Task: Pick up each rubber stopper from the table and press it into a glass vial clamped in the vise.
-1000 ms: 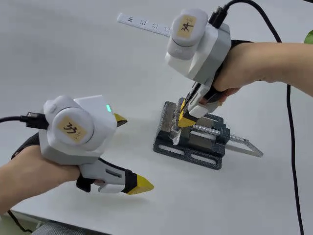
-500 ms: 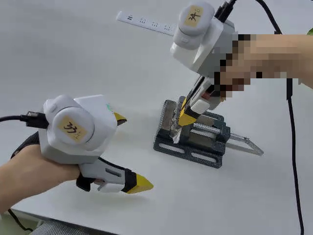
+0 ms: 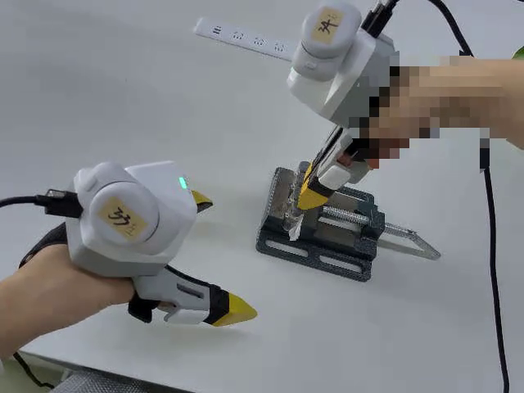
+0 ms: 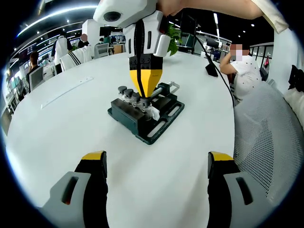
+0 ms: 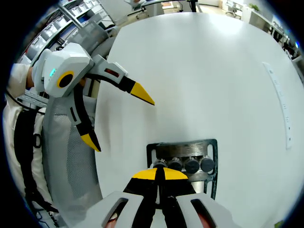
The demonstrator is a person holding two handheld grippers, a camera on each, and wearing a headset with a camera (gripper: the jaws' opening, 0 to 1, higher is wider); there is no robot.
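A dark metal vise [image 3: 315, 237] [image 4: 147, 114] [image 5: 183, 152] stands on the white table and clamps a row of small glass vials [image 4: 135, 99]. Dark rubber stoppers [image 5: 192, 165] sit in their mouths. My right gripper [image 3: 309, 198] [image 4: 146, 88] [image 5: 159, 173] points down at the row's near end, shut, its yellow tips touching the end vial's top. Nothing shows between its jaws. My left gripper [image 3: 219, 254] [image 4: 156, 156] [image 5: 118, 118] hovers open to the left of the vise, well apart from it and holding nothing.
A white power strip [image 3: 241, 38] [image 5: 280, 104] lies at the back of the table. A black cable [image 3: 491, 246] runs down the right side. The vise's screw handle [image 3: 409, 241] sticks out to the right. People and chairs stand beyond the table edge in the left gripper view.
The right gripper's body has lifted and tilted slightly up and right, while its tips stay at the end vial. The left gripper has held still.
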